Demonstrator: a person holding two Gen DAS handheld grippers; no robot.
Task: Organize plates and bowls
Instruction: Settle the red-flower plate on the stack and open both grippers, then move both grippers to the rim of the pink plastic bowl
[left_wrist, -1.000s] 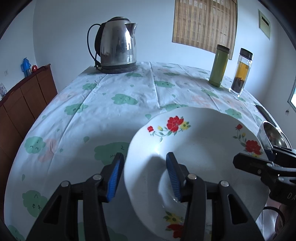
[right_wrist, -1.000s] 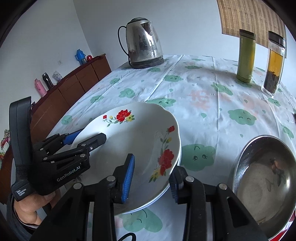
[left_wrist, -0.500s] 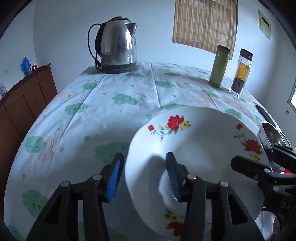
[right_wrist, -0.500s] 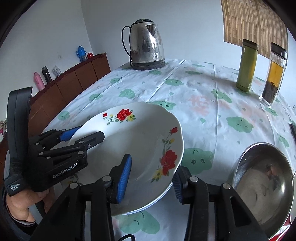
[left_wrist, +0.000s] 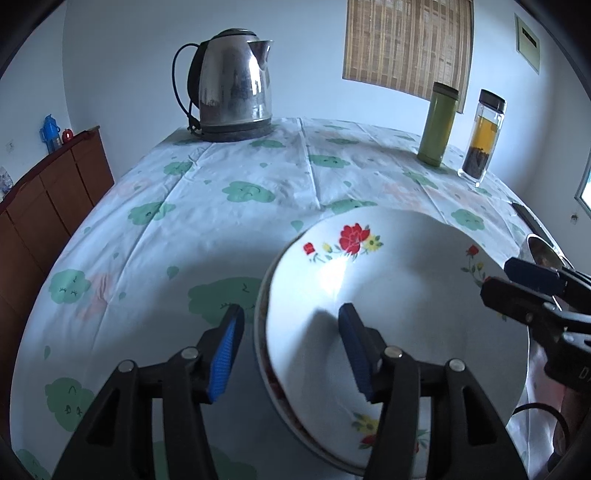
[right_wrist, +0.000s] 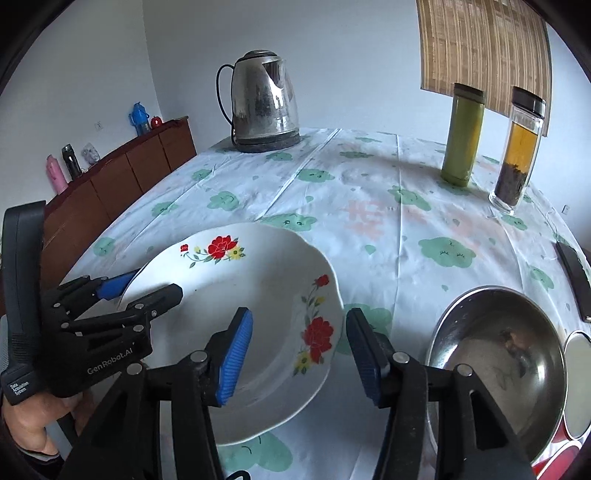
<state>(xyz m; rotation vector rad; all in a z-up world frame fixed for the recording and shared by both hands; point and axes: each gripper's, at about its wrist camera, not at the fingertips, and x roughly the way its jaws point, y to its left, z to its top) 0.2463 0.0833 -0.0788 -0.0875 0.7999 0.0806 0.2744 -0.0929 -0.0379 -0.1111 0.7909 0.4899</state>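
Now both opening: left gripper (left_wrist: 288, 347) jaws astride flowered plate (left_wrist: 399, 295) rim, right gripper (right_wrist: 299, 354) same. Hard, slippery, breakable; grab rim.

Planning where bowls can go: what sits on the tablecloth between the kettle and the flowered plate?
Nothing: in both wrist views, only bare tablecloth lies between the kettle and the flowered plate.
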